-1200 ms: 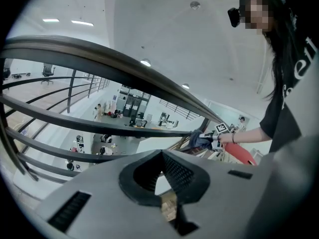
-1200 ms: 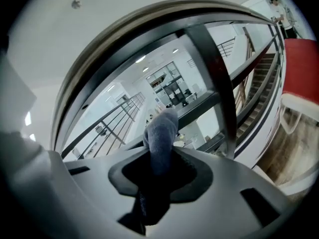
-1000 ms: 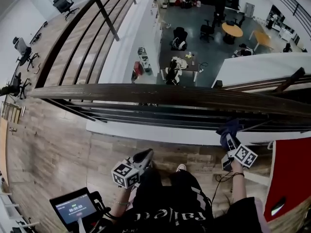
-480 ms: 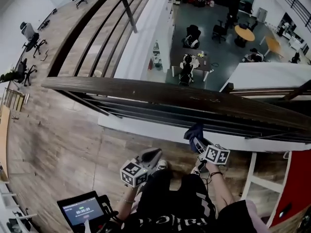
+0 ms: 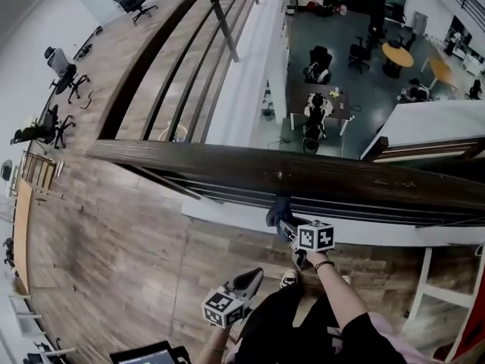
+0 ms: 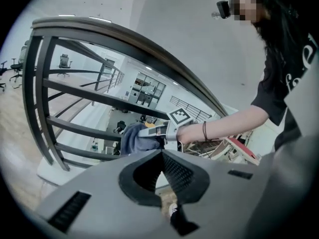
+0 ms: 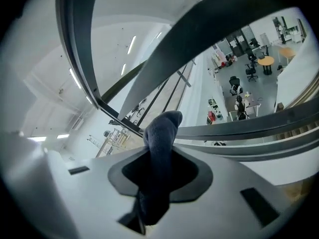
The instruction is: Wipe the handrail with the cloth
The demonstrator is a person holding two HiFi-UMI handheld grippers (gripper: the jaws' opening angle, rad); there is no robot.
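Observation:
The dark wooden handrail [image 5: 227, 165] crosses the head view from left to right. Just under its near edge my right gripper [image 5: 282, 220] is shut on a dark blue cloth [image 5: 279, 207], and whether the cloth touches the rail is unclear. In the right gripper view the cloth [image 7: 163, 128] sticks up out of the right gripper [image 7: 158, 156], with the handrail [image 7: 214, 26] overhead. My left gripper [image 5: 250, 279] hangs lower, near the person's legs, shut and empty. From the left gripper [image 6: 162, 153] I see the cloth [image 6: 132, 138] and the handrail [image 6: 124, 39].
Dark horizontal bars [image 5: 341, 203] run under the rail. Beyond it is a drop to a lower floor with desks and chairs [image 5: 326, 105]. I stand on a wood plank floor [image 5: 114, 241]. A tablet [image 5: 144, 353] is at the bottom edge; office chairs [image 5: 64, 70] stand far left.
My right gripper has carried the cloth leftward under the handrail, from the right side toward the middle. The left gripper has dropped lower in view. The head view has shifted.

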